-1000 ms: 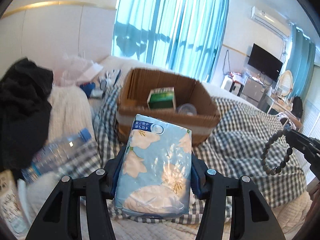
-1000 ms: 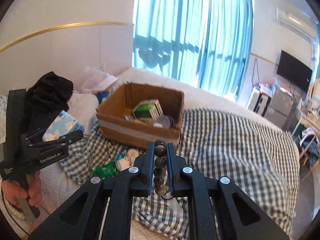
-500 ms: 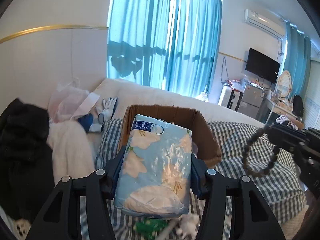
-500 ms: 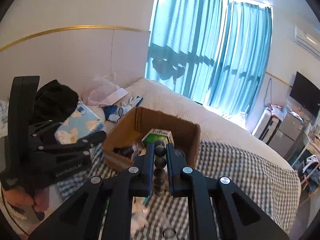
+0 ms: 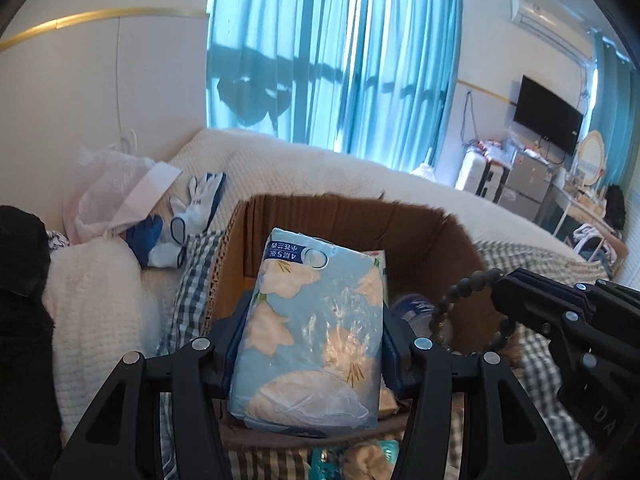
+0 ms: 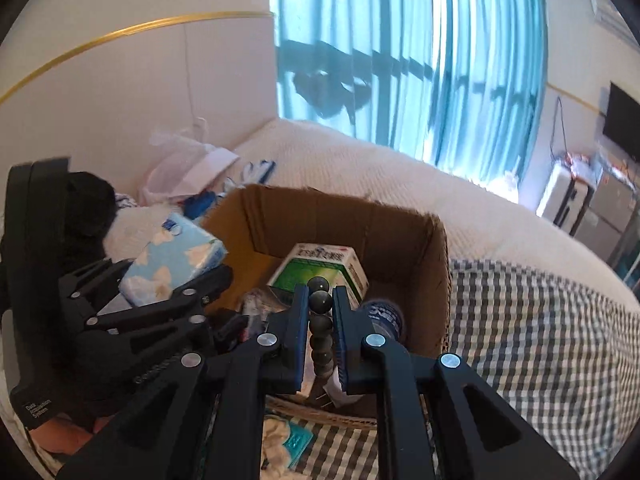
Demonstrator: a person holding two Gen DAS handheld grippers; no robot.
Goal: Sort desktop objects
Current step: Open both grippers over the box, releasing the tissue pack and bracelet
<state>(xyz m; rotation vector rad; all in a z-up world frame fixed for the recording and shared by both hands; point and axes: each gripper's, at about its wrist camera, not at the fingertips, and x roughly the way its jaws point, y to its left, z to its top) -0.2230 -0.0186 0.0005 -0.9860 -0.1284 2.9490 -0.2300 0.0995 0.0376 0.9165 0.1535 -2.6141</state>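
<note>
Left hand-held gripper (image 5: 316,320) clamps the blue tissue pack (image 5: 312,332) above the cardboard box (image 5: 344,216); right hand-held gripper (image 6: 320,320) pinches the dark bead bracelet (image 6: 320,320) over the same box on the bed (image 6: 360,160)

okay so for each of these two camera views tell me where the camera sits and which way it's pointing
Left wrist: sits on the left gripper, looking along its fingers at the tissue pack over the cardboard box; the right gripper shows at right.
Right wrist: sits on the right gripper, looking along its fingers at the bead bracelet over the box; the left gripper and a hand show at left.
Shared: box, both held items, curtains.
</note>
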